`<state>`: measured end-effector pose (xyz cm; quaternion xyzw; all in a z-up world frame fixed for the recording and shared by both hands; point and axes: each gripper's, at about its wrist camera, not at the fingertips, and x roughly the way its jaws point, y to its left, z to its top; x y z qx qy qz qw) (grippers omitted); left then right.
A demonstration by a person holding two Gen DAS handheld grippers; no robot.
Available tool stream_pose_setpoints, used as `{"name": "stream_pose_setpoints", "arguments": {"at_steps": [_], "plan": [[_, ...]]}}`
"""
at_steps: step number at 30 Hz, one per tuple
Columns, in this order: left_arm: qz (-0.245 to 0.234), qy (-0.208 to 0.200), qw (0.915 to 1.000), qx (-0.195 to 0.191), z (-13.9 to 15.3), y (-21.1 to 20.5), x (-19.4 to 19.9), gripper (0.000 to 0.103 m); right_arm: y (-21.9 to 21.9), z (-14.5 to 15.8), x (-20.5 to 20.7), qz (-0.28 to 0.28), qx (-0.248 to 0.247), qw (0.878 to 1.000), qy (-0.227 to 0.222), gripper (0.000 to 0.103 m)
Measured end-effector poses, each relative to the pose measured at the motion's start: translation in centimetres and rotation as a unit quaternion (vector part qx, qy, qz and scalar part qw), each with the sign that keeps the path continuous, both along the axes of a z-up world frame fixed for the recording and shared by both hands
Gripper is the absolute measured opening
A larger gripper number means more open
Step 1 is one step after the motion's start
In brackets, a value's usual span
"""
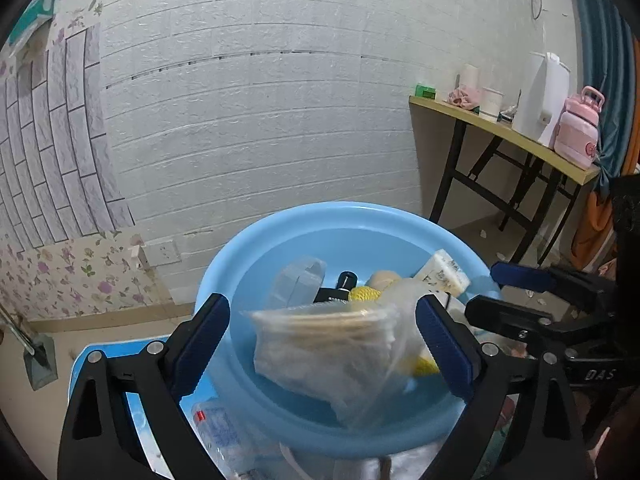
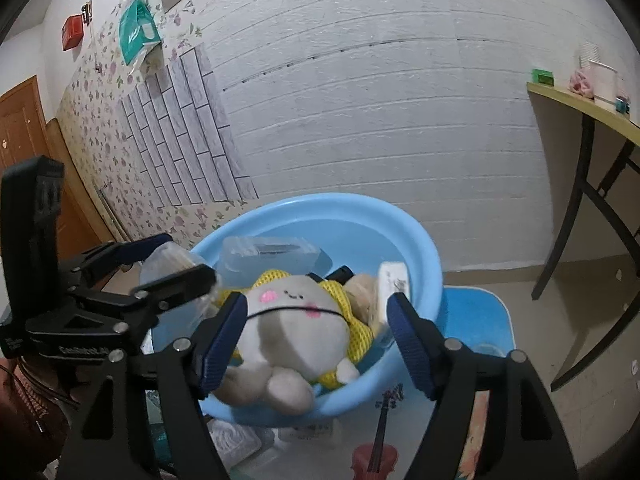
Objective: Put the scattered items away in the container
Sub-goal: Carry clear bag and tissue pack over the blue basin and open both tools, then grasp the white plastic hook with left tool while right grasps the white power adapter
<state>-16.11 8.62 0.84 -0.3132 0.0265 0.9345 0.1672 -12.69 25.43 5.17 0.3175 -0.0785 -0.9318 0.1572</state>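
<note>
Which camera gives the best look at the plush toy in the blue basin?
The right wrist view: the plush toy fills the middle, face and yellow mesh clear, between open fingers. The left wrist view shows only yellow bits of it behind a plastic bag in the basin.

A round light-blue basin (image 2: 416, 240) already holds most of the clutter — a grey-and-white plush toy (image 2: 288, 332) in a yellow mesh top lies face up against its near rim. A clear zip bag of cotton swabs (image 1: 332, 344) slumps over the near edge. Behind them lie a clear plastic box (image 2: 272, 254), a small white packet (image 2: 394, 280) and a black bottle (image 1: 346, 282) — all jumbled together.
</note>
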Motion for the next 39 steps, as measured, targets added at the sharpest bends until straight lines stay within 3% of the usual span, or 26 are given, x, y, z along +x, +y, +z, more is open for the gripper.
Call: {"name": "stream_pose_setpoints", "arguments": {"at_steps": [10, 16, 22, 31, 39], "plan": [[0.007, 0.011, 0.9999, 0.002, 0.6, -1.7, 3.6, 0.094, -0.2, -0.1, 2.7, -0.012, -0.002, 1.000, -0.017, 0.072], [0.041, 0.014, 0.9990, 0.014, 0.3, -5.0, 6.0, 0.094, 0.1, -0.3, 4.7, -0.030, -0.012, 0.999, -0.026, 0.072], [0.068, -0.018, 0.9972, 0.027, -2.5, -8.2, 8.4, 0.097, -1.4, -1.3, 6.9, -0.020, 0.017, 0.999, -0.034, 0.072], [0.080, -0.089, 0.9924, 0.026, -7.9, -9.5, 10.0, 0.097, -2.3, -5.4, 7.9, -0.030, 0.040, 0.994, -0.097, 0.072], [0.061, -0.095, 0.9936, 0.010, -9.0, -7.9, 9.3, 0.097, -2.2, -6.6, 6.5, -0.039, 0.041, 0.993, -0.100, 0.072]]}}
